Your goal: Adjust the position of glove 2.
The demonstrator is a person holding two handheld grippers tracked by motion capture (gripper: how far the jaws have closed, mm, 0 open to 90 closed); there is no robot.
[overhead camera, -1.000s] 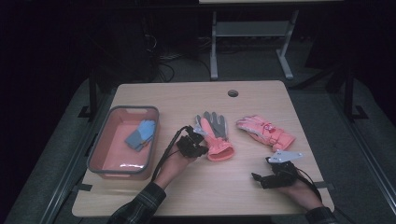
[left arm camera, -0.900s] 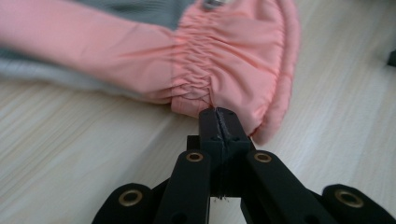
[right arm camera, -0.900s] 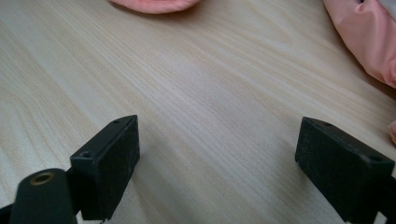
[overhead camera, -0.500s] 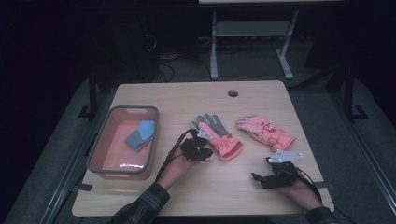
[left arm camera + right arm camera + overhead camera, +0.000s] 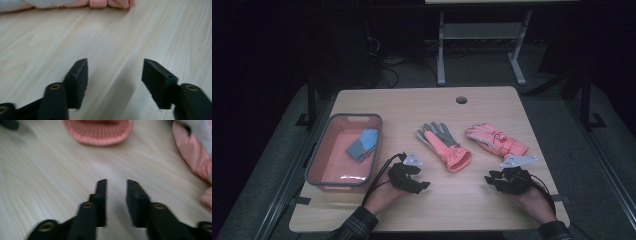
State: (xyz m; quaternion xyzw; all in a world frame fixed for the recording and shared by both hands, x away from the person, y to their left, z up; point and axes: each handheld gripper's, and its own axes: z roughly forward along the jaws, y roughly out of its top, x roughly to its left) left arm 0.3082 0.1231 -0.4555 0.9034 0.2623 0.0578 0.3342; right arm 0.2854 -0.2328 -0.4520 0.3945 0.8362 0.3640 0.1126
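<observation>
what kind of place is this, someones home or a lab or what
Most likely a lab or workshop set up for recording, not a home. A bare light wooden desk with a cable hole stands on grey carpet, loose cables trail on the floor behind it, and a metal-framed bench leg stands in the dark background.

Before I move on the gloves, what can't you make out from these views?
- Pink glove, left gripper view: cut off by the top edge.
- Orange-cuffed glove, right gripper view: fingers beyond the top edge, blurred.
- Blue glove in the bin, high view: too small to tell its shape.
</observation>
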